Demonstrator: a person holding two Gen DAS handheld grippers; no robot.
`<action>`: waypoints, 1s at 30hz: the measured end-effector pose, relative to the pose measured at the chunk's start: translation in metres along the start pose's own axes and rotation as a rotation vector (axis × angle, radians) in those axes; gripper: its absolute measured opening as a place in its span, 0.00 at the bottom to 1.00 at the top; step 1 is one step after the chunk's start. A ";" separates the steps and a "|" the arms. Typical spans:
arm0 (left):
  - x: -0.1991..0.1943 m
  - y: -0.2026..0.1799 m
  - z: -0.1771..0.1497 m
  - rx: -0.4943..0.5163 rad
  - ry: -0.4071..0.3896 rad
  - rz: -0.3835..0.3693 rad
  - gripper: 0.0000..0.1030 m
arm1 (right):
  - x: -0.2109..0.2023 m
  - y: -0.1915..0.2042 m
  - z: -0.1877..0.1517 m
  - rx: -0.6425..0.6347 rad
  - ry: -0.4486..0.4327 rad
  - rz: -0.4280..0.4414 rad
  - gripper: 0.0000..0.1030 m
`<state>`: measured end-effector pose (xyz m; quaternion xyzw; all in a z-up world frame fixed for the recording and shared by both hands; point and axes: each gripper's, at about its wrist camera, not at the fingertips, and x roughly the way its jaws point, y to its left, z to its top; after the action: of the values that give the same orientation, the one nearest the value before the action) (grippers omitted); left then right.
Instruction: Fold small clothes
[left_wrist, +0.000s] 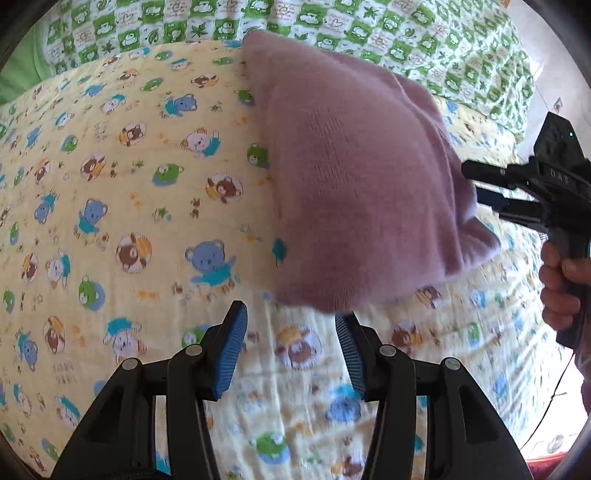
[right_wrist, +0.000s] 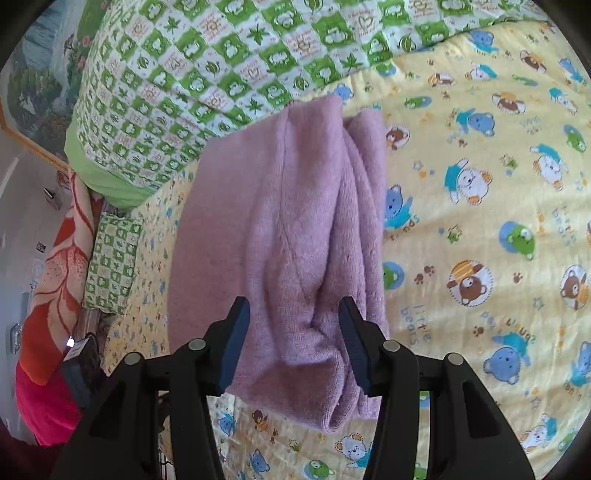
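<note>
A folded mauve knit garment (left_wrist: 351, 166) lies on the yellow bear-print sheet (left_wrist: 110, 192). My left gripper (left_wrist: 291, 314) stands open just short of the garment's near edge, with nothing between its blue pads. In the left wrist view my right gripper (left_wrist: 471, 181) points at the garment's right edge, a hand (left_wrist: 557, 280) around its handle. In the right wrist view the garment (right_wrist: 288, 206) shows several stacked folds. My right gripper (right_wrist: 293, 302) is open above its near end; fabric shows in the gap, and the pads do not press on it.
A green frog-print quilt (right_wrist: 221, 55) lies bunched along the far side of the sheet (right_wrist: 480, 221). A small matching pillow (right_wrist: 114, 258) and an orange and red floral blanket (right_wrist: 55, 277) sit at the left, past the bed's edge. A black device (right_wrist: 79, 365) is near them.
</note>
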<state>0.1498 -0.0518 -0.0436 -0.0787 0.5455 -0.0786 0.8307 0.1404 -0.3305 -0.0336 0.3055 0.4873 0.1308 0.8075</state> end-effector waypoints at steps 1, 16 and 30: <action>0.002 -0.001 0.004 0.003 -0.015 0.008 0.49 | 0.004 0.000 0.000 0.003 0.005 0.000 0.50; 0.017 -0.031 0.022 0.019 -0.043 0.028 0.16 | -0.039 0.037 0.018 -0.130 -0.087 0.027 0.11; 0.046 -0.035 0.022 -0.010 0.061 0.052 0.21 | 0.009 -0.014 -0.001 -0.040 -0.036 -0.130 0.12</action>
<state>0.1866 -0.0951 -0.0685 -0.0661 0.5728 -0.0567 0.8150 0.1430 -0.3369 -0.0489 0.2591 0.4888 0.0822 0.8290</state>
